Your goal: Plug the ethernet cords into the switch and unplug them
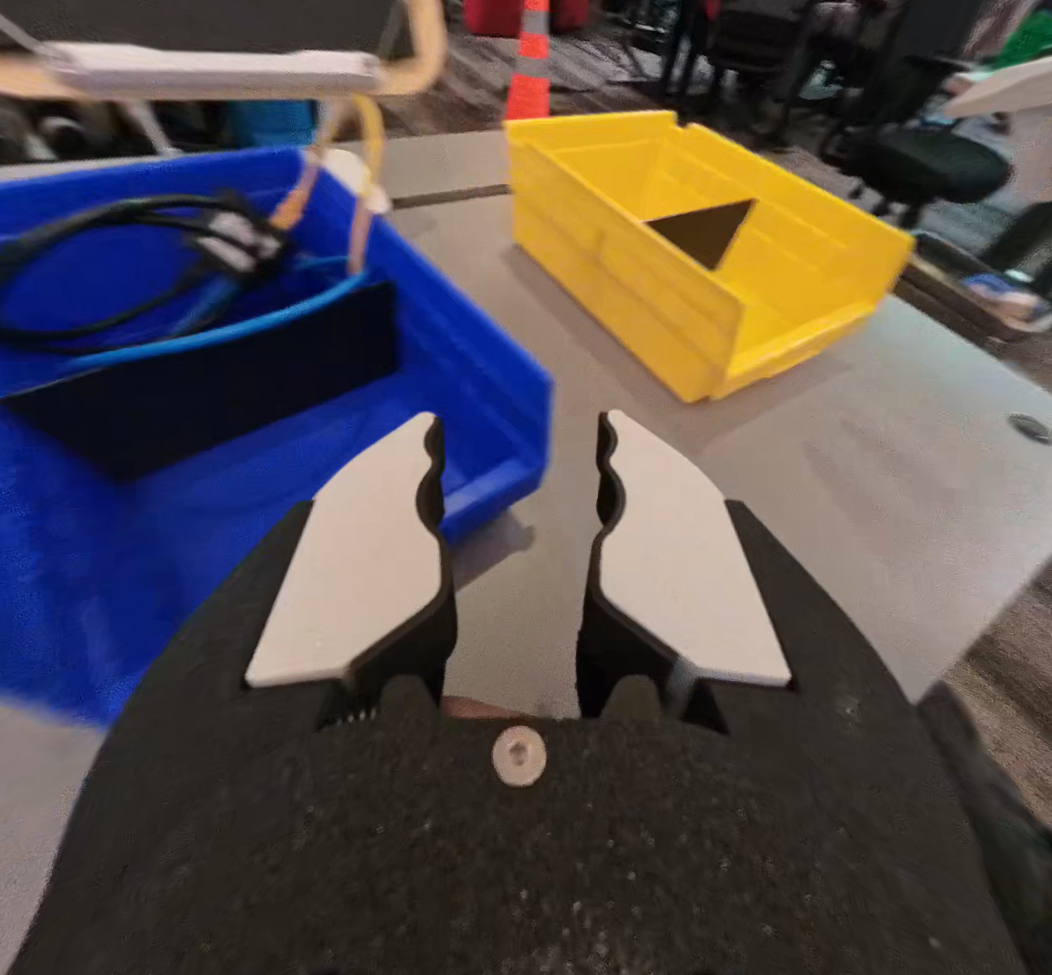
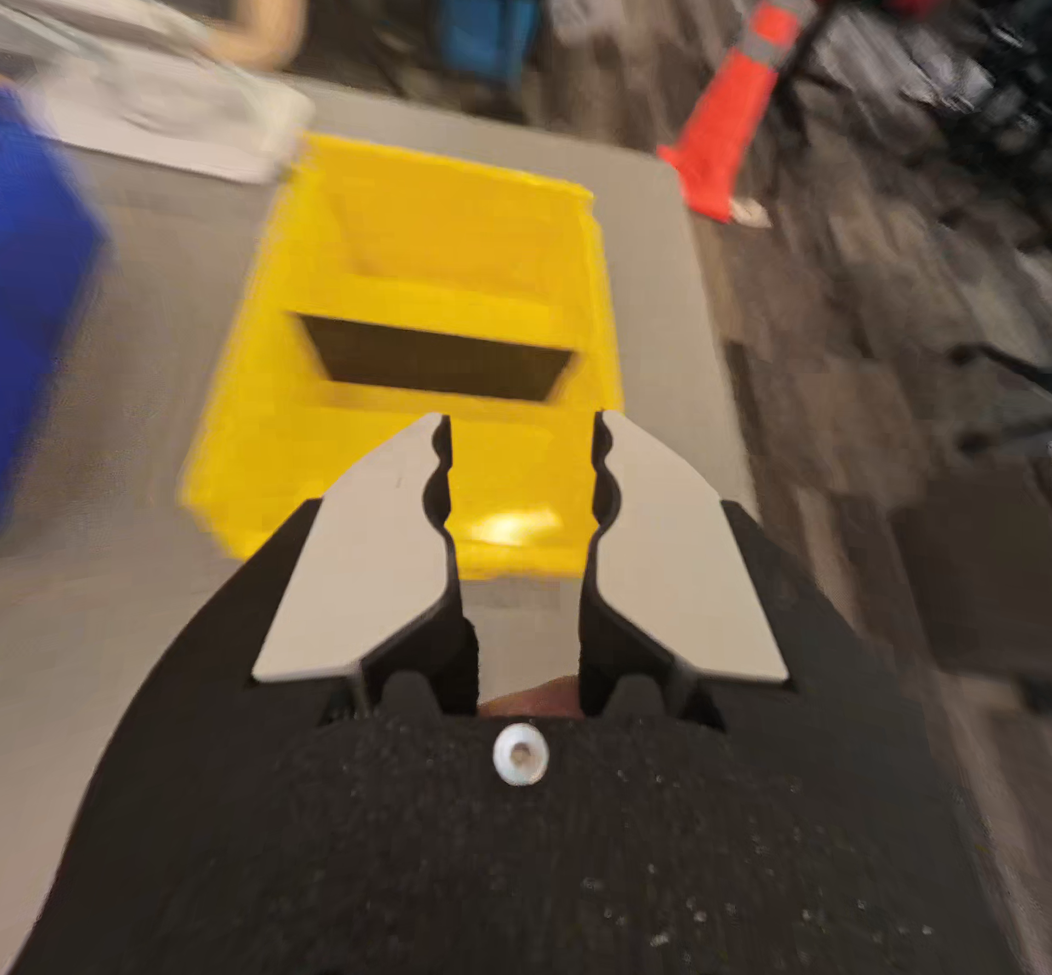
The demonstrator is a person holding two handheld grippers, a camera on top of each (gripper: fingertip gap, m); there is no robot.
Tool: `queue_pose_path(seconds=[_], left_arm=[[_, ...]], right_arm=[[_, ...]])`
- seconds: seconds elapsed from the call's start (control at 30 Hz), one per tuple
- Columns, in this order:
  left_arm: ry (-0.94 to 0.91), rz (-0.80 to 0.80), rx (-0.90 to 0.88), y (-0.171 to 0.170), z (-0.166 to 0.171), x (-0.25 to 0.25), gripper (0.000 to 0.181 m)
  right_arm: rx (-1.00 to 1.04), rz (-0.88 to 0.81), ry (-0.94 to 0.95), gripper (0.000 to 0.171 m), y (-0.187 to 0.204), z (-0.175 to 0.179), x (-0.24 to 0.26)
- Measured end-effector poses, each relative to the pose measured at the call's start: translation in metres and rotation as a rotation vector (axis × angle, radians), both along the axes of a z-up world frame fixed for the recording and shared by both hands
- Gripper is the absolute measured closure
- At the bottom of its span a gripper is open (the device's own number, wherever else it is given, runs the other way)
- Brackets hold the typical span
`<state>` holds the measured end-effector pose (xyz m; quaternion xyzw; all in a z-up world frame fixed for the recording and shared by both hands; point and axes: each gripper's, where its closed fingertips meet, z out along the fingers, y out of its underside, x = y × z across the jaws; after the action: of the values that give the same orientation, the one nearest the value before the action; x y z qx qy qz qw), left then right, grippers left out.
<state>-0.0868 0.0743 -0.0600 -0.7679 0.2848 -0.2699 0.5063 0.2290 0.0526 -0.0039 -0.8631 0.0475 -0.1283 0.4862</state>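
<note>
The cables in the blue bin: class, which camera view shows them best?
The left wrist view: the black and blue cables lie coiled inside the blue bin. The right wrist view catches only a blurred edge of that bin, no cables.

Two bins are counted on the table [image 1: 797, 521]: one blue bin [image 1: 484, 378] and one yellow bin [image 1: 598, 276]. One black divider panel [image 1: 216, 378] is seen in the blue bin, and one black divider [image 1: 706, 230] in the yellow bin. In the blue bin, one blue cord [image 1: 227, 330] and one black cord [image 1: 85, 219] are made out; further cords cannot be counted through the blur. One orange traffic cone [image 1: 532, 48] is noted. Two grippers are recorded: the left gripper [image 1: 519, 424] and the right gripper [image 2: 521, 424], two fingers each.
</note>
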Motion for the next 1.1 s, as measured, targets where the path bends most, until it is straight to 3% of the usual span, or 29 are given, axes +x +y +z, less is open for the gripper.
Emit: queue_pose_path(seconds=[0.07, 0.13, 0.23, 0.37, 0.4, 0.47, 0.53, 0.6, 0.7, 0.87, 0.97, 1.1], left_arm=[[0.054, 0.210, 0.048, 0.027, -0.001, -0.080, 0.129], [0.102, 0.400, 0.007, 0.053, -0.017, -0.147, 0.122], [0.097, 0.398, -0.141, 0.072, -0.055, -0.171, 0.115], [0.124, 0.285, -0.170, 0.083, -0.079, -0.145, 0.124], [0.142, 0.258, -0.169, 0.086, -0.083, -0.137, 0.137], [0.150, 0.257, -0.184, 0.093, -0.087, -0.132, 0.140], [0.102, 0.274, -0.229, 0.101, -0.084, -0.136, 0.164], [0.105, 0.317, -0.209, 0.107, -0.081, -0.148, 0.169], [0.139, 0.392, -0.121, 0.112, -0.065, -0.181, 0.178], [0.150, 0.479, -0.059, 0.122, -0.040, -0.265, 0.178], [0.176, 0.507, -0.017, 0.129, -0.035, -0.325, 0.178], [0.190, 0.529, -0.046, 0.143, -0.055, -0.384, 0.179]], right_arm=[[0.078, 0.199, 0.064, 0.131, 0.021, 0.012, -0.077], [0.068, 0.412, 0.166, 0.128, 0.039, -0.002, -0.165], [-0.010, 0.546, 0.223, 0.117, 0.060, -0.051, -0.259], [-0.124, 0.322, 0.169, 0.119, 0.075, -0.122, -0.271], [-0.112, 0.292, 0.201, 0.132, 0.076, -0.129, -0.274], [-0.055, 0.224, 0.252, 0.167, 0.086, -0.132, -0.275], [-0.023, 0.129, 0.237, 0.168, 0.095, -0.133, -0.266], [-0.031, 0.124, 0.228, 0.168, 0.097, -0.130, -0.277], [0.046, 0.128, 0.070, 0.168, 0.098, -0.106, -0.306], [0.124, 0.202, 0.096, 0.168, 0.121, -0.084, -0.387], [0.140, 0.271, 0.133, 0.167, 0.132, -0.090, -0.447], [0.113, 0.290, 0.126, 0.166, 0.145, -0.116, -0.506]])
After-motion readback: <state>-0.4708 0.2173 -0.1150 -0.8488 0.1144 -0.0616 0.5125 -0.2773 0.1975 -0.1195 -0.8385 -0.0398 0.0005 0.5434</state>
